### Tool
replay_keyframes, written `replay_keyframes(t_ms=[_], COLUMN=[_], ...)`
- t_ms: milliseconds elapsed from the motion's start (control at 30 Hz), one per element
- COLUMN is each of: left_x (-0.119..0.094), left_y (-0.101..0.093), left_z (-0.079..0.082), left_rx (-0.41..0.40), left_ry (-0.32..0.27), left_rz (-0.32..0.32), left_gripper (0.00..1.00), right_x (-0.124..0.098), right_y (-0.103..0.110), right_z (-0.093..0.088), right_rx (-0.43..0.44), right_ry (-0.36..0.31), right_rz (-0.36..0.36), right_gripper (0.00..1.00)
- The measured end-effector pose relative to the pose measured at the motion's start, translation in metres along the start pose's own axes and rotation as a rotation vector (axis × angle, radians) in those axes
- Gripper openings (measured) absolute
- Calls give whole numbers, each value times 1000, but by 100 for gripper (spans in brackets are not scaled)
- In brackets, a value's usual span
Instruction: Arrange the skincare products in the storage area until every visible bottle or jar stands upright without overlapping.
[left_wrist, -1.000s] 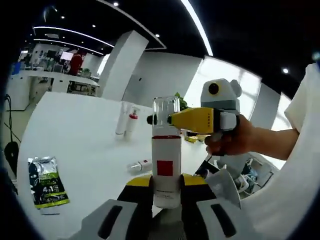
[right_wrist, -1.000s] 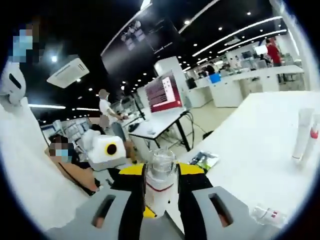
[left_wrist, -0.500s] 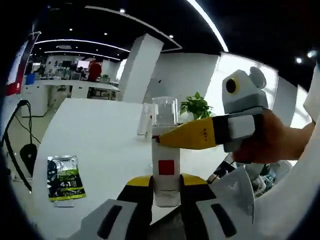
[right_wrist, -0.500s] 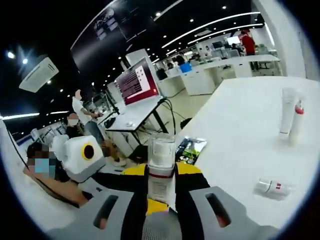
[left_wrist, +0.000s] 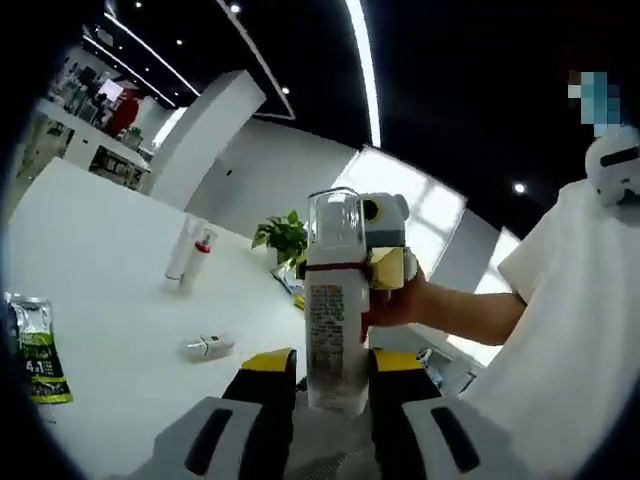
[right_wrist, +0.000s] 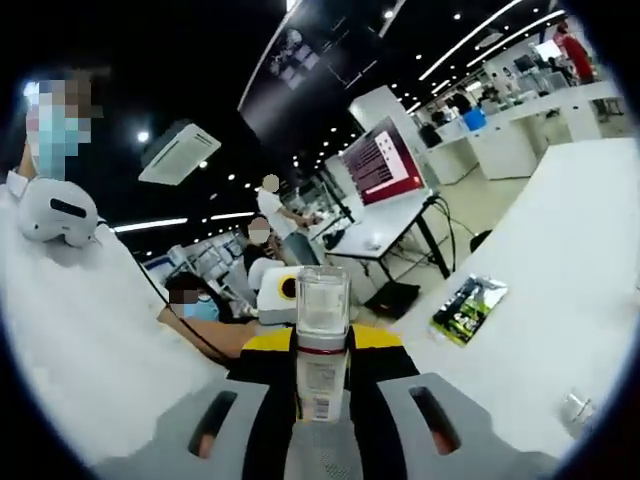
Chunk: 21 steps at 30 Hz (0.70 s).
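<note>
Both sets of tongs are clamped on the same bottle (left_wrist: 335, 300), a white one with a clear cap and a red band under the cap, and it is held up in the air above the white surface (left_wrist: 100, 300). In the left gripper view the left tongs (left_wrist: 320, 385) grip the bottle low on its body, while the right tongs (left_wrist: 385, 270) reach in from the right near the cap. In the right gripper view the right tongs (right_wrist: 322, 375) close on the bottle (right_wrist: 322, 345) just below the red band.

The main risk looks to be the handover. With two grips on one bottle, any twist or pull between the hands could lever the cap loose or make the smooth body slip through one pair of jaws. Letting go with one before the other is firm could drop the bottle onto the surface.

On the far left of the surface two slim containers stand upright (left_wrist: 188, 250), touching or nearly so. A small bottle lies on its side (left_wrist: 208, 346) nearer in, so it is not yet upright. A green and black sachet (left_wrist: 35, 350) lies flat at the near left. If the held bottle is lowered carelessly it could knock the standing pair or land on the lying one.
</note>
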<state>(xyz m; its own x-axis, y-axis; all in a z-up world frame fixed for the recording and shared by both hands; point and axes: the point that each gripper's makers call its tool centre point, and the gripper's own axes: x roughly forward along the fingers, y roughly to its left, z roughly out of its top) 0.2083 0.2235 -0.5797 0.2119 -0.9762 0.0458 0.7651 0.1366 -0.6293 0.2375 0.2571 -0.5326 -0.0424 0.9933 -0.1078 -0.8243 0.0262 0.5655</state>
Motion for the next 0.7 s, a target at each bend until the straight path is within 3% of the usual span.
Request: replay_keyframes(t_ms=[67,100,233,300,467,567,633,700], left_x=[0,-2,-1,-7,-16,-20,-25,-28], left_y=[-2,-6,-1,17,57,70,78,78], left_z=[5,4,9,17,21,27,34,38], left_rx=[-62,-74,-44,-42,47,94,113,117], left_ry=[-25,-16,-33,-64,10,22,-4,-19], left_rz=[-30,-64,-25,69,311,404,454,466], left_gripper=[24,24,22,22,21,21,21,21], right_x=[3,6,13,16,31,36,40,42], right_y=[0,6,0,-18,-45,-61,-66,-68], right_z=[2,1,8,15,13,17,21,23], right_rx=[10,19,12,-26,-133,-163,-92,-53], right_ry=[-18,-19,-57,-84,-25,-23,-63,-97], right_rz=[14,53,50,-41,-221,-333,-361,-369], right_gripper=[17,17,17,17,21,22,22,22])
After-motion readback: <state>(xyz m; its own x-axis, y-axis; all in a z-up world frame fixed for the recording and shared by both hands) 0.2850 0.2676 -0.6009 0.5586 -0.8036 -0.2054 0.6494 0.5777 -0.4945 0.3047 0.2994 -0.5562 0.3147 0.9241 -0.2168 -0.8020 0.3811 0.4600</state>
